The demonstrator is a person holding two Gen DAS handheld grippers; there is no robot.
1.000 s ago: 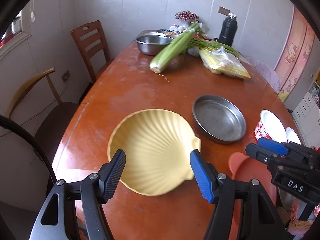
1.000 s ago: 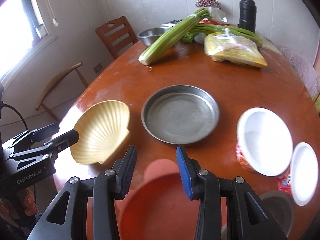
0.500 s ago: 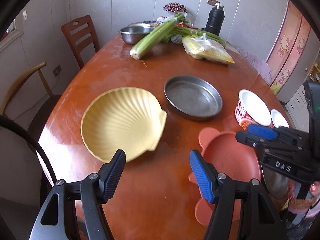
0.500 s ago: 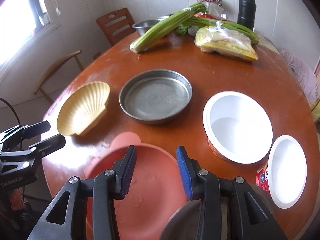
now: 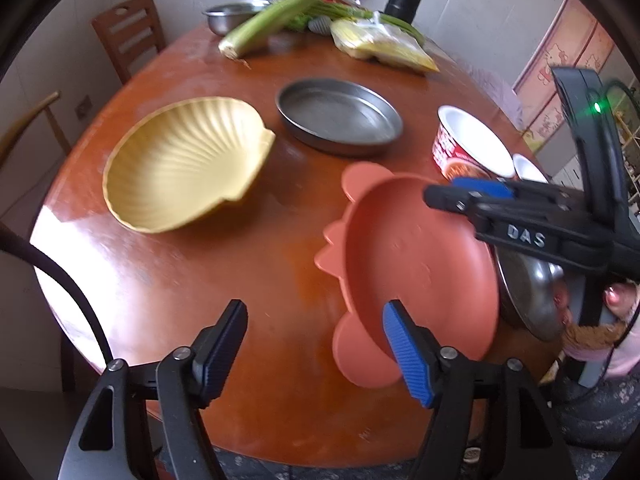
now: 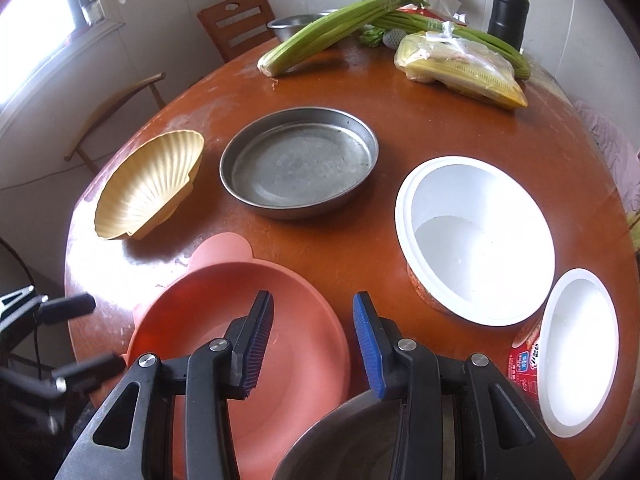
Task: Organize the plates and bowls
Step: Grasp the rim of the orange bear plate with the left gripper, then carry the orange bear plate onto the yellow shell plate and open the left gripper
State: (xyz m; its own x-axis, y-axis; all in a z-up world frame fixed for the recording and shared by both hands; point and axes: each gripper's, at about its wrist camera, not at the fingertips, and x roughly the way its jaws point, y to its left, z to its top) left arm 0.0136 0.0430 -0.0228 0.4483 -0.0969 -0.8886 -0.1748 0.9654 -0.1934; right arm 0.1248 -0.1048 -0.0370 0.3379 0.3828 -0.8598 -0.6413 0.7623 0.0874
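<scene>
L gripper (image 5: 314,344) jaws just widening (nothing between), R gripper (image 6: 312,338) narrow, both angled down

"DAS" stands on the right tongs (image 5: 464,196).

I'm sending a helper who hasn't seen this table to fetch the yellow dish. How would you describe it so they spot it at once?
Start at the round reddish-brown table and go to the edge nearest the window and the wooden chairs. There, just left of the shallow round metal pan, lies the yellow dish. It is the only scallop-shell shape, ribbed like a fan, while the neighbouring dishes are smooth.
</scene>
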